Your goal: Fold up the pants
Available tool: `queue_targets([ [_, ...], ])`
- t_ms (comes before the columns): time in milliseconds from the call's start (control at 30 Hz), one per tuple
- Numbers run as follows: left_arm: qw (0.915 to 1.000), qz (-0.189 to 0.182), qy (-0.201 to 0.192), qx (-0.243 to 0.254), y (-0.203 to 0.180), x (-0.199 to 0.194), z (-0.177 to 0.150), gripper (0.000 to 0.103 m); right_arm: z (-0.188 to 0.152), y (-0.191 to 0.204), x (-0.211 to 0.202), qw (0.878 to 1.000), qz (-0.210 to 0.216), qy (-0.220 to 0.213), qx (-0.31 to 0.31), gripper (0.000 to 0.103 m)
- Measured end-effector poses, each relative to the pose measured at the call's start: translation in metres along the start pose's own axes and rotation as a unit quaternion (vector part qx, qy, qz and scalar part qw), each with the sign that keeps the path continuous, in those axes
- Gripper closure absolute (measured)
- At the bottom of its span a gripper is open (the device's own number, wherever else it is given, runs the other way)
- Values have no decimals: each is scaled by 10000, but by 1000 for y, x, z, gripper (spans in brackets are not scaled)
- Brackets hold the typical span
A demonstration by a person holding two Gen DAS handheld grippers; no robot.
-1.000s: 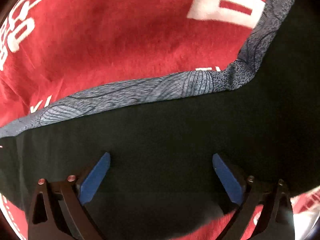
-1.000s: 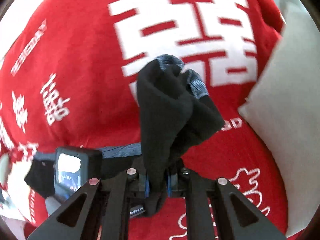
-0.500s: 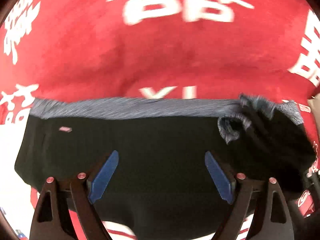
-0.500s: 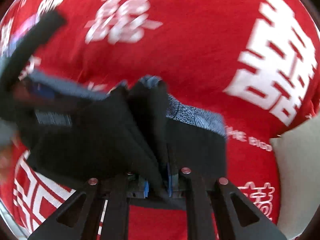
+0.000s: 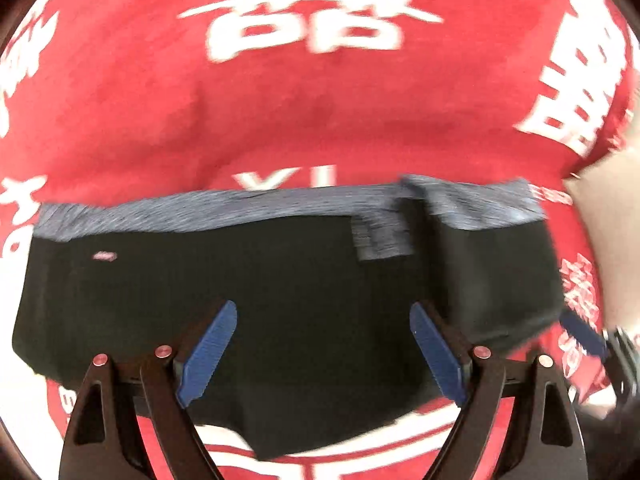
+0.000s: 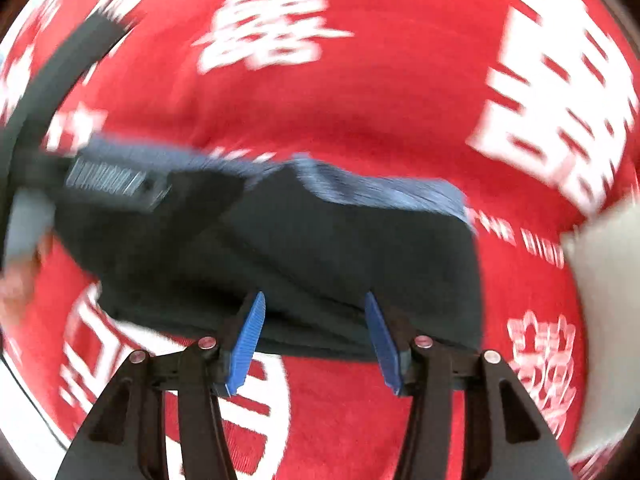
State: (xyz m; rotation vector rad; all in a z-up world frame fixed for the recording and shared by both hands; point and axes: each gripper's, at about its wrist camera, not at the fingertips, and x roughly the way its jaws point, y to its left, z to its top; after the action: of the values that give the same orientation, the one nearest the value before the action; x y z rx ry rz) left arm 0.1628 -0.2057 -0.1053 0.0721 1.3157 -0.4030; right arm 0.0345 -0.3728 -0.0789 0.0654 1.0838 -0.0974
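The black pants (image 5: 280, 280) with a grey-blue patterned waistband (image 5: 200, 210) lie folded in a wide band on the red blanket. My left gripper (image 5: 324, 348) hangs open just above the black cloth, nothing between its blue pads. In the right wrist view the pants (image 6: 320, 248) lie with their right end folded over onto the rest. My right gripper (image 6: 314, 340) is opening over the near edge of that fold; the cloth lies below the spread pads, which do not press on it. The right gripper's blue tip shows at the left view's right edge (image 5: 584, 336).
A red blanket (image 5: 320, 112) with large white characters covers the whole surface. A pale cushion (image 6: 608, 300) sits at the right, also the cushion (image 5: 612, 240) in the left view. A person's hand and sleeve (image 6: 24, 240) with the other gripper show at the left edge.
My right gripper carried a bunched end of the pants leftward, laid it over the rest and spread its jaws off it. The left gripper drew back, so the whole folded pants show.
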Motion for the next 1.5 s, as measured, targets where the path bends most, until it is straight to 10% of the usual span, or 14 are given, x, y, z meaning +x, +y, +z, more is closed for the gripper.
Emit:
queue_targets([
  [300, 9974, -612, 248, 290, -42, 17, 12, 13, 3, -64, 6, 9948, -135, 150, 998, 47],
  [567, 9900, -967, 960, 374, -59, 47, 11, 93, -8, -82, 3, 9913, 54, 222, 1294, 51],
  [1067, 9938, -806, 747, 160, -47, 28, -34, 93, -10, -94, 6, 9886, 374, 456, 1384, 60],
  [1500, 9954, -654, 677, 203, -52, 28, -37, 93, 76, -180, 94, 9555, 1856, 719, 2176, 42],
])
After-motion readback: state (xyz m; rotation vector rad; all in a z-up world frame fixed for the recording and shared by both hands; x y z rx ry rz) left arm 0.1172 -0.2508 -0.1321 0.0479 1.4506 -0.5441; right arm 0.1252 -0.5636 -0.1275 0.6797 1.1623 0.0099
